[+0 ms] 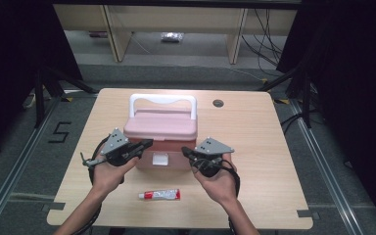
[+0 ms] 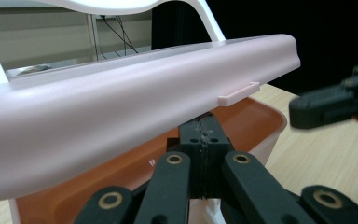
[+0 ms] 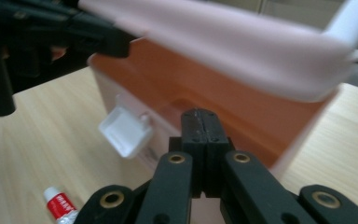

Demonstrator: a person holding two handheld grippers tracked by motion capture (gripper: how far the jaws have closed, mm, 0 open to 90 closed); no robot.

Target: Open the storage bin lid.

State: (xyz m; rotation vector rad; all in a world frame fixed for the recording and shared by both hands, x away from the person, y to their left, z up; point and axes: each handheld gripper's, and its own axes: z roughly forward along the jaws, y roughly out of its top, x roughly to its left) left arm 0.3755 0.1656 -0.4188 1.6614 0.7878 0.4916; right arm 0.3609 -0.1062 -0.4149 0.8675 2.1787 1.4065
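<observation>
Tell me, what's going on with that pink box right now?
Left gripper shut, wedged under pink lid, lid tipped up. Right gripper shut beside box. Tube lies apart, nothing blocking.

My left hand (image 1: pixel 108 172) came in from the near edge, forearm angled up and to the right, and carried the left gripper (image 1: pixel 144 145) with its black jaws pressed flat together, pointing right and slightly far. My right hand (image 1: pixel 219 177) mirrored it from the near right, holding the right gripper (image 1: pixel 187 152) with its jaws likewise closed tight, pointing left toward the other. The two tips faced each other, apart, at about the same height.
</observation>
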